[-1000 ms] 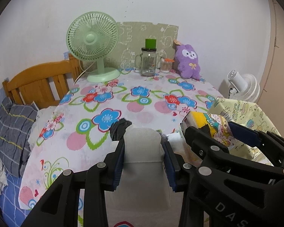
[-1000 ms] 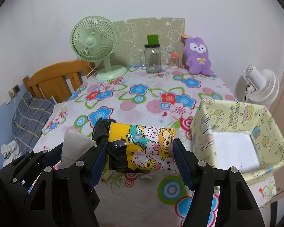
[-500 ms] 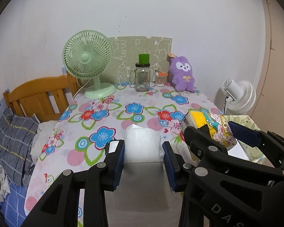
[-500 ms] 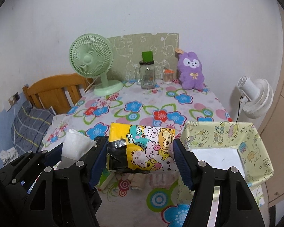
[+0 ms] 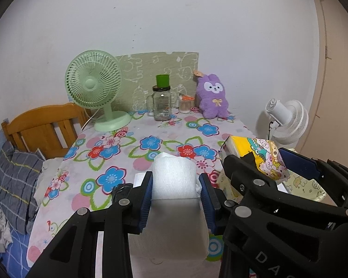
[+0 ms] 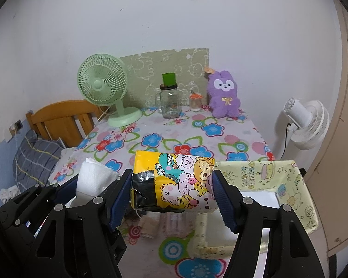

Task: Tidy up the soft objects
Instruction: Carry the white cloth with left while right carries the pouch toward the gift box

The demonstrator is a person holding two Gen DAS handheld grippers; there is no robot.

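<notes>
Both hand-held grippers have gone up, away from the counter. The left hand-held gripper lifted the white foam roll higher. The right hand-held gripper raised the cartoon tissue pack, and the yellow box now sits lower on its right.

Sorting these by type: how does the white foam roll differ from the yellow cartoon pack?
The foam roll is plain white and rounded; the cartoon pack is a boxy yellow packet printed with animals, with a black patch. The roll sits in the left gripper, the pack in the right gripper, nearer the paper box. Both look soft and are held above the table.
</notes>
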